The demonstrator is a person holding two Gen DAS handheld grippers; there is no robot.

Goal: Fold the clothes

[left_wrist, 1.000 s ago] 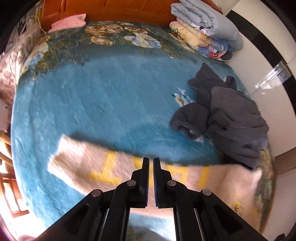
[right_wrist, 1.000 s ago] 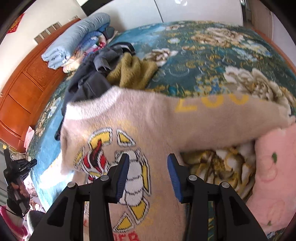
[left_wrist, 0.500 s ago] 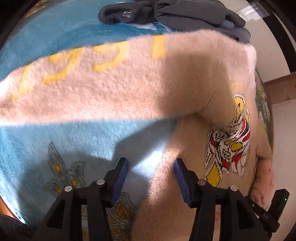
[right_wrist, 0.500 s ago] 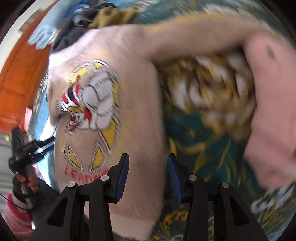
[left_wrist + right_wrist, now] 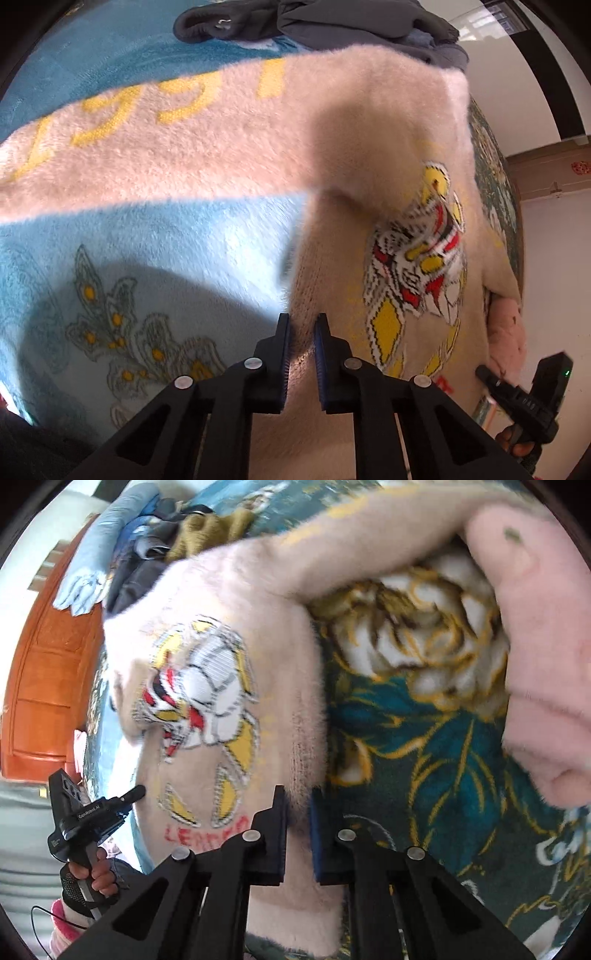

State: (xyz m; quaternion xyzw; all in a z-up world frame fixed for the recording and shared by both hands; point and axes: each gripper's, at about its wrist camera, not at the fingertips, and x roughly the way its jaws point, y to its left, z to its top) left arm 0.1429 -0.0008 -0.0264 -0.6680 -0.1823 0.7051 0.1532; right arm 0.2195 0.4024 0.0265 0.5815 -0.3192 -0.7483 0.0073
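Observation:
A fuzzy cream sweater [image 5: 229, 122] with a knitted tiger-like figure and yellow letters lies spread on the bed, one sleeve stretched to the left. My left gripper [image 5: 302, 325] is shut on the sweater's left side edge, low on the body. In the right wrist view the same sweater [image 5: 207, 657] shows its figure and red lettering, and my right gripper [image 5: 298, 799] is shut on its right side edge near the hem. Each gripper shows at the edge of the other's view, held in a hand [image 5: 94, 878].
A blue floral blanket [image 5: 155, 258] covers the left of the bed, a dark green floral one [image 5: 424, 746] the right. A grey garment pile [image 5: 332, 22] lies beyond the sweater, a pink fuzzy garment [image 5: 539, 635] to the right, and an orange wooden headboard [image 5: 40, 672] at the far left.
Both grippers came down onto the sweater's lower side edges. The left one opened, then both closed on the fabric.

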